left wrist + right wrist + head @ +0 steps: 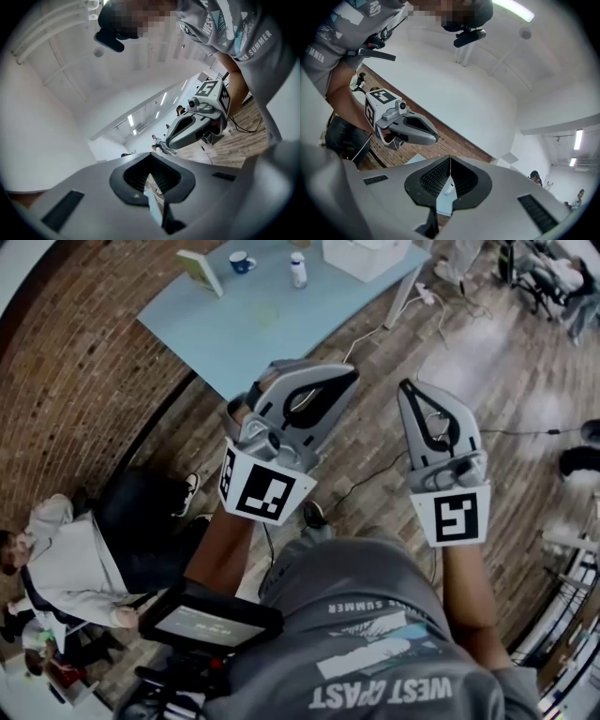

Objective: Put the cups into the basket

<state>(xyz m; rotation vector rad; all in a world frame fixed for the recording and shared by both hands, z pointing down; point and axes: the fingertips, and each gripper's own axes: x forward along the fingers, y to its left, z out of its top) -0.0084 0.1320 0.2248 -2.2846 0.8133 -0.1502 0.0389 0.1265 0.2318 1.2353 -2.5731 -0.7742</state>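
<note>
In the head view a blue cup [242, 262] stands on the far side of a light blue table [262, 334]. A white boxy container [366, 257], possibly the basket, sits at the table's far right. Both grippers are held up in the air, well short of the table, side by side. My left gripper [345, 377] [151, 159] has its jaws together with nothing in them. My right gripper [410, 390] [450, 158] is shut and empty too. Each gripper view shows the other gripper alongside.
A small white bottle [298, 270] and an upright green-edged card [200, 271] also stand on the table. A person [66, 559] sits at the lower left beside a screen on a stand [211, 624]. Cables [375, 474] trail across the wooden floor.
</note>
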